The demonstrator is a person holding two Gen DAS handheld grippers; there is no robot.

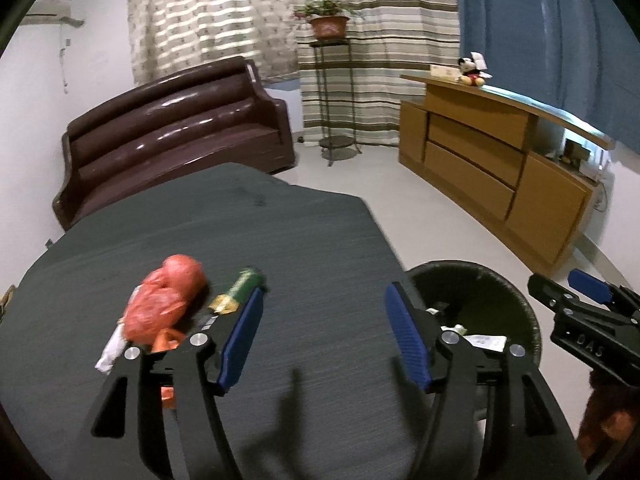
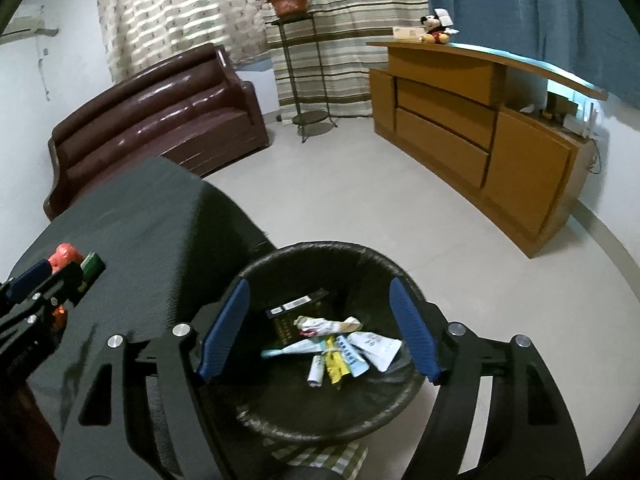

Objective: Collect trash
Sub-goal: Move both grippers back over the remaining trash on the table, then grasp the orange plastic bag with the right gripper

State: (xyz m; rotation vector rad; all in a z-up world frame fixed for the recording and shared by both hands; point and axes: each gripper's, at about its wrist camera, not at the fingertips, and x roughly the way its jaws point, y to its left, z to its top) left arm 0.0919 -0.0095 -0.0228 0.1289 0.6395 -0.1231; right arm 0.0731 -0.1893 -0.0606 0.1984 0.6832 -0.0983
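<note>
Left gripper (image 1: pixel 324 332): blue-padded fingers spread wide with nothing between them, hovering over the table just left of the trash bin.
Right gripper (image 2: pixel 318 328): also wide open and empty-handed, hanging right above the bin's mouth; the bin's contents show straight through the gap between the fingers.
Trash bin (image 2: pixel 256 264): black, round, lined with a black bag, sitting on the floor tight against the table's right edge.
Trash in the bin (image 2: pixel 340 350): a little heap at the bottom, crumpled white and light-blue wrappers, a yellow one, a small rolled-up white piece, plus a dark flat package with a white label behind them.
Trash on the table (image 1: pixel 162 300): a scrunched red-orange plastic bag left of the bin, with a green wrapper (image 1: pixel 246 284) lying just beside it on the side nearer the bin. A white scrap pokes out under the bag; can't tell what it is.
Table (image 1: pixel 304 240): dark grey top, bare between the red bag and the bin.
Sofa (image 1: pixel 172 128): dark brown, shiny, beyond the table's far edge from the bin.
Wooden cabinet (image 1: pixel 480 152): well past the bin across the pale floor, with a plush toy (image 1: pixel 470 70) on top.
</note>
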